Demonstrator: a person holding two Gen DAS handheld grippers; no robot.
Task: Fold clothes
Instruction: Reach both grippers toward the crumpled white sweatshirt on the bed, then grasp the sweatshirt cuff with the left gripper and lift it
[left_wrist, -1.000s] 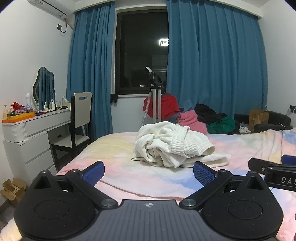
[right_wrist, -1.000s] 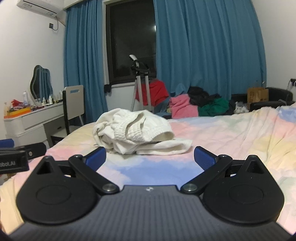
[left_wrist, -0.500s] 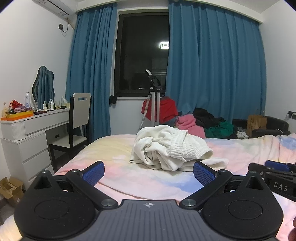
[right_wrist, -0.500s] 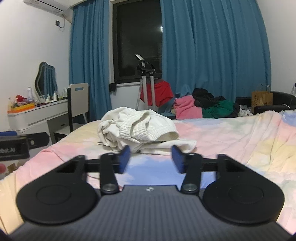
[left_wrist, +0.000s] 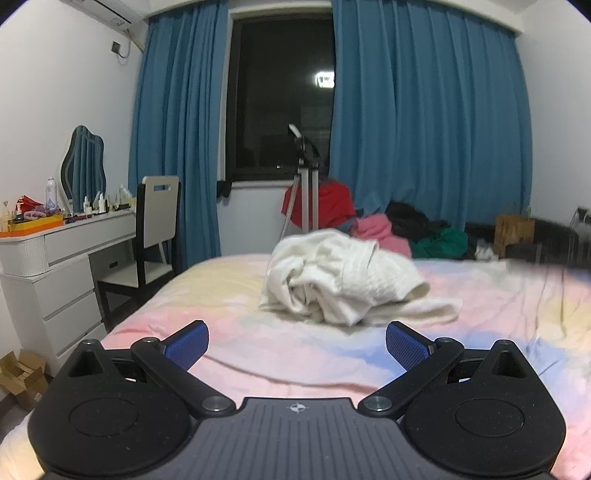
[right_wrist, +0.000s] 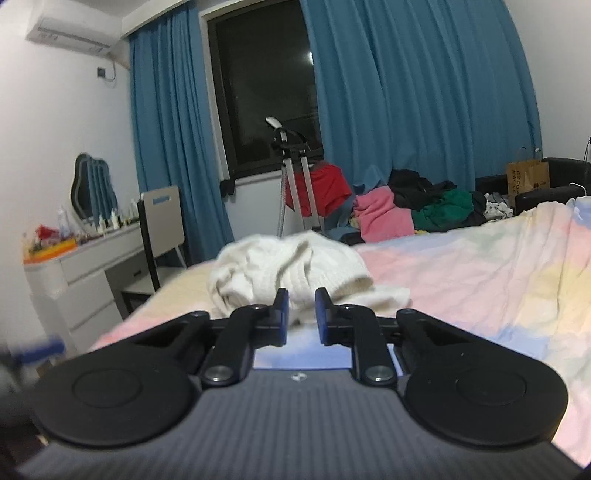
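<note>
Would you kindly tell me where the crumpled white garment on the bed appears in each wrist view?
Left wrist view: white garment sits centre, on the bed beyond the gripper's fingers.
Right wrist view: white garment lies centre-left, just above the fingertips.
Shared landmark: the tripod before the window stands behind it.

Only the brown paper bag (right_wrist: 527, 180) by the curtain bears print, too small to read.

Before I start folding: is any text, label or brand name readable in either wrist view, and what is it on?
Brown paper bag: two lines of dark print, too blurred to read.
Air conditioner: small mark on the front, too small to read.
No other lettering shows in either view.
</note>
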